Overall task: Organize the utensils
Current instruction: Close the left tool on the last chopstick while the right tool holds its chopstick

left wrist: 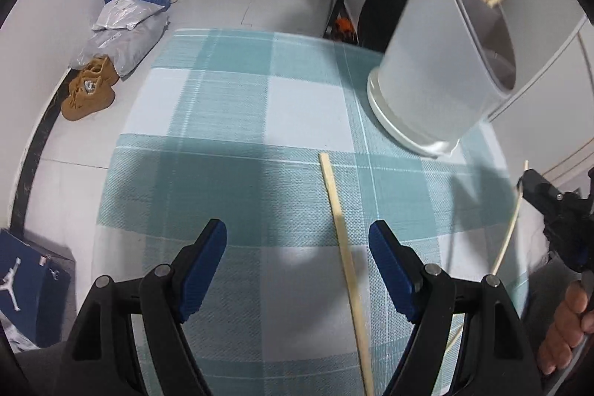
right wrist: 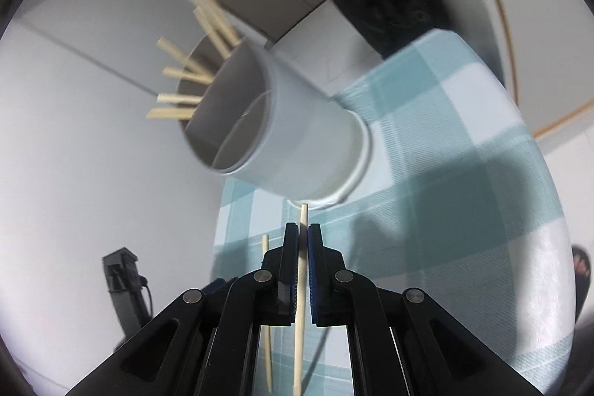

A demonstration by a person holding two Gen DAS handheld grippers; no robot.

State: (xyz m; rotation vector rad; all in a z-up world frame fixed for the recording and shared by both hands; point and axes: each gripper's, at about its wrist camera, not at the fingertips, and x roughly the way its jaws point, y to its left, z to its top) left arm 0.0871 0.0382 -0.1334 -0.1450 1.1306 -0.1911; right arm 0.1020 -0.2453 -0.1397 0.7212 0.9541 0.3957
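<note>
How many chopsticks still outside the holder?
2. One chopstick on the cloth lies flat between the open left gripper fingers, untouched. One held chopstick is clamped in the right gripper, pointing toward the white holder. More may be hidden.

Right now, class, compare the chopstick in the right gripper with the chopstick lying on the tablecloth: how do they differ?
1. The chopstick in the right gripper is clamped between shut jaws; the chopstick on the tablecloth lies loose, with the left gripper open around it and not touching it.
2. The held one is lifted clear of the tablecloth; the other rests flat.
Both are plain, pale wooden sticks, outside the white utensil holder.
</note>
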